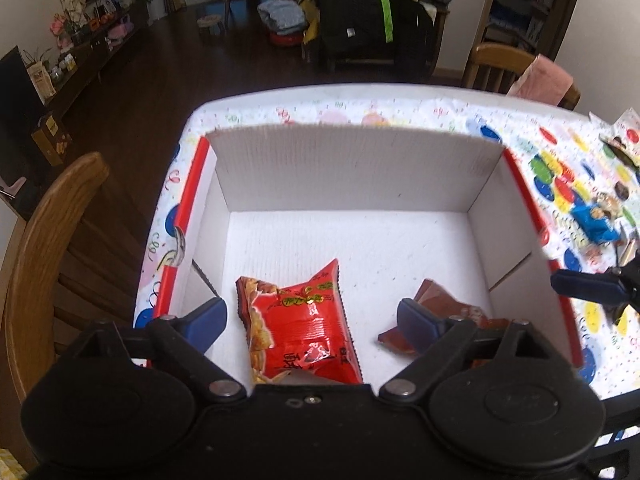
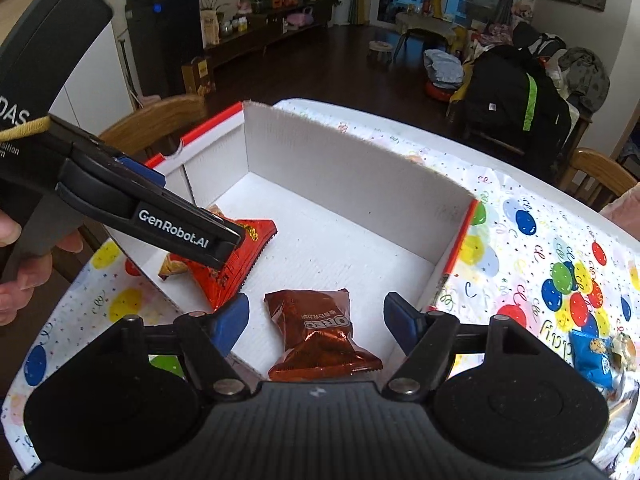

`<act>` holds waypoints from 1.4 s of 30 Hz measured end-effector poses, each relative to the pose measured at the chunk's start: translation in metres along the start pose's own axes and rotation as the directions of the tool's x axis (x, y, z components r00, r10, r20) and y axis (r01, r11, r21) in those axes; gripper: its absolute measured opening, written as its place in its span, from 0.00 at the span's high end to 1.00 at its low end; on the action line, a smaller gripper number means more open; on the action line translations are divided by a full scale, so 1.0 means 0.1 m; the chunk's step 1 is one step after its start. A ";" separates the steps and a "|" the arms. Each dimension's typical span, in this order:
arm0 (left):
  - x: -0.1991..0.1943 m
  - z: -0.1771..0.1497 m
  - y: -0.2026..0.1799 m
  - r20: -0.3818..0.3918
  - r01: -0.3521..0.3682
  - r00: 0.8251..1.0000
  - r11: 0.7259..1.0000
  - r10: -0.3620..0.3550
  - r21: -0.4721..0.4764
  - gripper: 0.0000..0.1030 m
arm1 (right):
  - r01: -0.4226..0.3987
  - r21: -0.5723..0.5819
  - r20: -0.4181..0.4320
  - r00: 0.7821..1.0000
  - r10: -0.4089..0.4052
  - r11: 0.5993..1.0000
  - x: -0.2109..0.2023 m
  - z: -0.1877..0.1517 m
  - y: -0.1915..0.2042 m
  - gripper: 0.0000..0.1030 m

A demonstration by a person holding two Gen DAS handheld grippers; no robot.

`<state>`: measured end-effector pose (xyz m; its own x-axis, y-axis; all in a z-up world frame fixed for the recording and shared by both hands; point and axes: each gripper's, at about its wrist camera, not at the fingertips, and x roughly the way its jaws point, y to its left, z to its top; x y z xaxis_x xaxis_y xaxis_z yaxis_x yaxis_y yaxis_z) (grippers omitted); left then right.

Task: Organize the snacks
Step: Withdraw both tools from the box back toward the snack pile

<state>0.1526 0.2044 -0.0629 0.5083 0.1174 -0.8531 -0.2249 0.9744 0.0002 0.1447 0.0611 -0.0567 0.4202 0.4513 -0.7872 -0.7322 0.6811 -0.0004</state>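
Left wrist view looks down into a white corrugated box with red outer edges, standing on a counter covered in balloon-print cloth. Two snacks lie on the box floor. A red bag sits between the left gripper's blue fingers, which are spread wide apart with nothing in them. The bag is glossy and crinkled, with yellow chips pictured along its left edge and yellow characters too small to read; its near end is cut off by the gripper body. To the right a brown pack is half hidden behind the right-hand finger.

Right wrist view shows that brown pack plainly: a shiny, pillow-shaped wrapper with crimped ends, printed "OREO" upside down from this side. It lies between the right gripper's fingers, also wide apart and not touching it. The left gripper's arm, marked "GenRobot.AI", crosses over the red bag, and a hand holds its grip at the left edge.

Outside the box on the right, a blue pack lies on the cloth, probably cookies, though the edge distortion blurs it. More wrappers lie further off, unreadable.
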 end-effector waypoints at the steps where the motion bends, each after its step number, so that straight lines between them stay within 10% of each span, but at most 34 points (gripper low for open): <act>1: -0.04 0.00 0.00 0.012 0.002 1.000 1.000 -0.002 -0.002 0.11 | -0.004 0.008 0.004 1.000 0.004 1.000 -0.05 -0.01 -0.02 0.28; 27: -0.83 -0.20 -1.05 0.290 0.146 0.938 0.975 -0.189 0.165 0.00 | 0.004 0.261 0.171 0.984 -0.051 0.965 -1.26 -0.67 -0.89 0.14; 42: -0.70 -0.28 -2.21 0.270 0.224 0.919 0.945 -0.286 0.236 0.00 | 0.136 0.415 0.148 0.966 -0.214 0.900 -1.58 -1.46 -1.85 0.14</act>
<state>0.1427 -0.0244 -0.0176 0.7561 -0.1187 -0.6436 0.0980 0.9929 -0.0680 0.1355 -0.2206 -0.0224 0.6417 0.3749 -0.6691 -0.3792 0.9134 0.1481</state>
